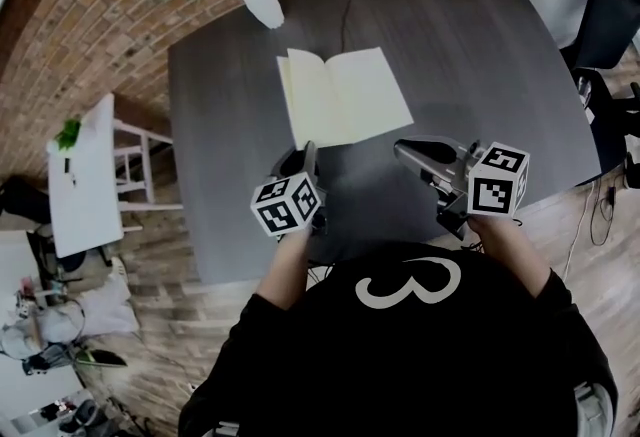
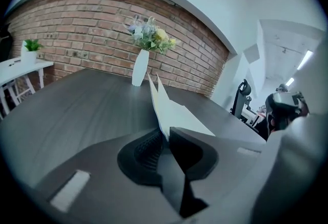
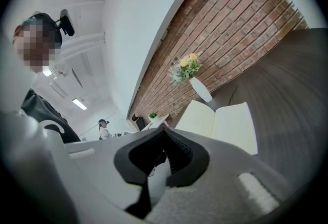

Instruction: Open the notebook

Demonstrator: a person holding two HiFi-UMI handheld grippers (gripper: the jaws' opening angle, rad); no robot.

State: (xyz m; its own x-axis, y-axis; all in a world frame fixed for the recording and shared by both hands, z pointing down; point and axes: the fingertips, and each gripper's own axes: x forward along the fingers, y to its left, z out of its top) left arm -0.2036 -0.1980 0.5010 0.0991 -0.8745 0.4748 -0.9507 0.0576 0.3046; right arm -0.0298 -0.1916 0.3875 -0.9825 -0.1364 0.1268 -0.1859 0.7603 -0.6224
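Evidently opening is done: notebook (image 1: 340, 95) lies spread flat on the bench (image 1: 480, 45). Left tongs (image 1: 307, 152), barely parted, at notebook's near edge, gripping nothing; right tongs (image 1: 402, 147) nearby, closed, empty. Next: probably withdraw both cleanly.

My head camera is looking steeply down over the bench (image 1: 480, 55), from above my left tool (image 1: 307, 153) and right tool (image 1: 408, 147). Each tool's camera is riding close behind its jaws, skimming low across the bench; all three are sharing the notebook (image 1: 340, 95) and vase (image 1: 262, 0).
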